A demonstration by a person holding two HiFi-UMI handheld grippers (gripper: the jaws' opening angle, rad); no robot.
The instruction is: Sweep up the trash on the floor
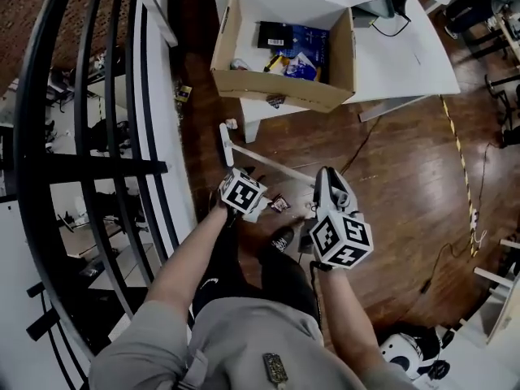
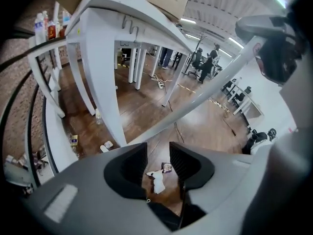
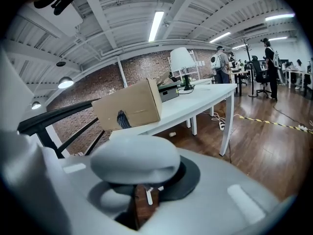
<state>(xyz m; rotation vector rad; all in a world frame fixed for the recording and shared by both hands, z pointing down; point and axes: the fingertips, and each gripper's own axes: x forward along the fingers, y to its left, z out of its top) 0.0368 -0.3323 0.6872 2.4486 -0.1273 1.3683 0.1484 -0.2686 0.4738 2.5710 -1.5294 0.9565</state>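
The broom (image 1: 272, 166) is white, with a thin straight handle. It slants across the middle of the head view, its narrow head on the wood floor at centre left and its top end clasped in the right gripper (image 1: 324, 177). A small dark wrapper (image 1: 279, 203) lies on the floor just below the handle, with a crumpled white paper (image 2: 156, 181) beside it. Above the broom head, a white scrap (image 1: 231, 123) lies close by and a yellow packet (image 1: 184, 93) farther up and to the left.
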